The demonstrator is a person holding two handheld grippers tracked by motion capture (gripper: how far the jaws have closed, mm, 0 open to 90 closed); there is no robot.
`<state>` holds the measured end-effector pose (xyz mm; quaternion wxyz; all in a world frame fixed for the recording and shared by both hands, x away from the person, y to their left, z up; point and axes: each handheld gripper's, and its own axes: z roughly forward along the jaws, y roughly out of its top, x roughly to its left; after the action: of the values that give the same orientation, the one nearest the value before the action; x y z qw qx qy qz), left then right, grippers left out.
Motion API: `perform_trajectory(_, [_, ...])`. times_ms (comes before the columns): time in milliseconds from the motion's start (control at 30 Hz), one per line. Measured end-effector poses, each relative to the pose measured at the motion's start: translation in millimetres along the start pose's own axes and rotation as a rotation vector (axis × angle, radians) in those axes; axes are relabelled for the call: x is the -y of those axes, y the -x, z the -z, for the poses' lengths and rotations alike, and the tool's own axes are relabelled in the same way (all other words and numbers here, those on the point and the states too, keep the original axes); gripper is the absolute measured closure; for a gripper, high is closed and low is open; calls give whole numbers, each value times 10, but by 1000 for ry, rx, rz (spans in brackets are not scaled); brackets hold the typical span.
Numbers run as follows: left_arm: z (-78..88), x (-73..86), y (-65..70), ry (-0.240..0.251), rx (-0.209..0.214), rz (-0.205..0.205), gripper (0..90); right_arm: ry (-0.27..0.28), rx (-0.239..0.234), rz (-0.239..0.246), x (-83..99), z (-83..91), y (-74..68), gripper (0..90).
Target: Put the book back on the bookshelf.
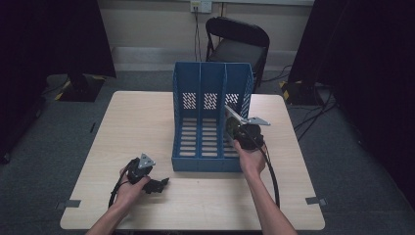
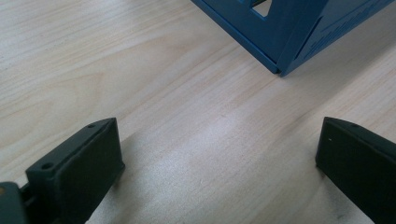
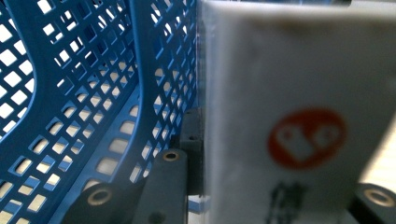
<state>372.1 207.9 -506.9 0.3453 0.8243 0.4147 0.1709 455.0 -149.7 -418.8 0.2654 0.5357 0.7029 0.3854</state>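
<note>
- The right gripper (image 1: pixel 234 121) has its fingers (image 3: pixel 164 186) closed on a flat grey-white booklet with a red round logo (image 3: pixel 299 116), at the right compartment of the blue perforated plastic file rack (image 1: pixel 211 117).
- It probably handles light, thin and bendy; gripping near an edge suits it.
- The left gripper (image 1: pixel 159 184) rests on the pale wooden tabletop (image 2: pixel 187 140) before the rack, fingers wide apart, holding nothing.
</note>
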Motion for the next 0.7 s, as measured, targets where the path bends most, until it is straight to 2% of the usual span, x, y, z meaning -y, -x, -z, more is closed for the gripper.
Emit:
perform_trajectory(200, [0, 0, 0, 0, 0, 0, 0, -9, -9, 0, 25, 23, 10, 763])
perform_trajectory(367, [0, 0, 0, 0, 0, 0, 0, -3, -11, -4, 100, 76, 25, 760])
perform_trajectory(533, [0, -1, -2, 0, 0, -4, 0, -8, -7, 11, 163, 112, 12, 758])
perform_trajectory(700, [0, -1, -2, 0, 0, -3, 0, -2, -22, 9, 244, 125, -6, 749])
